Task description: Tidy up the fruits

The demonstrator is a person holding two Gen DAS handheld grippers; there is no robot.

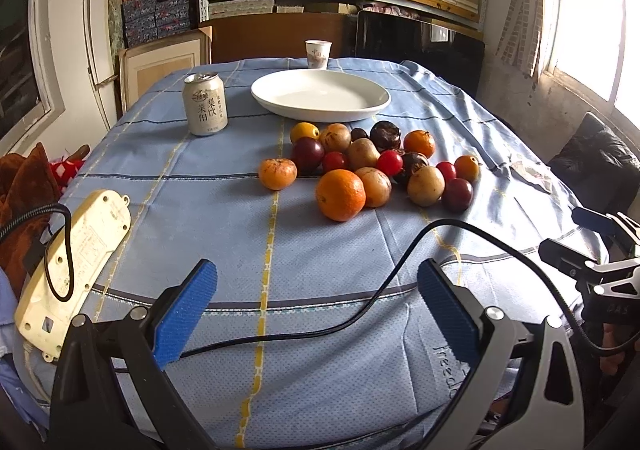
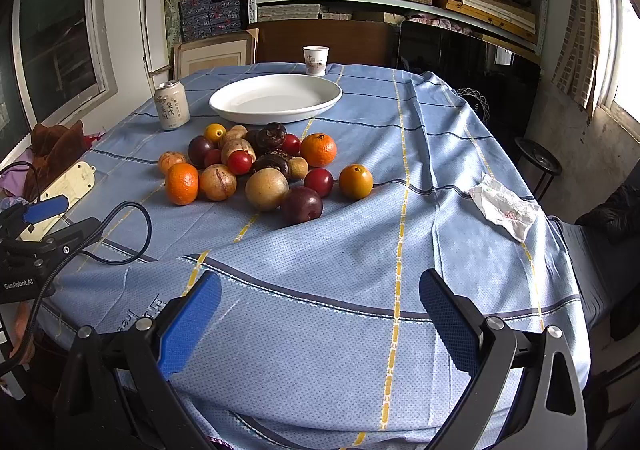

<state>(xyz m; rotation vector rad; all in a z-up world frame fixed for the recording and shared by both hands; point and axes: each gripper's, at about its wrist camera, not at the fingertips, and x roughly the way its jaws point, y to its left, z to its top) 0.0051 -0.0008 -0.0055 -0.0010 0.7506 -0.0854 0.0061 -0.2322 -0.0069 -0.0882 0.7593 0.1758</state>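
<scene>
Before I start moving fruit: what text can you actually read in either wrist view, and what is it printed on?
"GenRoboLAI": white lettering on the black body of the left gripper.
"freed...": stitched on the blue tablecloth, rest cut off by a gripper finger.
"梨饮" and "莱阳": large characters on the white can; smaller print there is too small to read.
Paper cup: dark characters, too small to read.
Crumpled wrapper: reddish print, illegible.

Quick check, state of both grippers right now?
Left gripper: open, holding nothing, above the tablecloth.
Right gripper: open, holding nothing, short of the fruit pile.
</scene>
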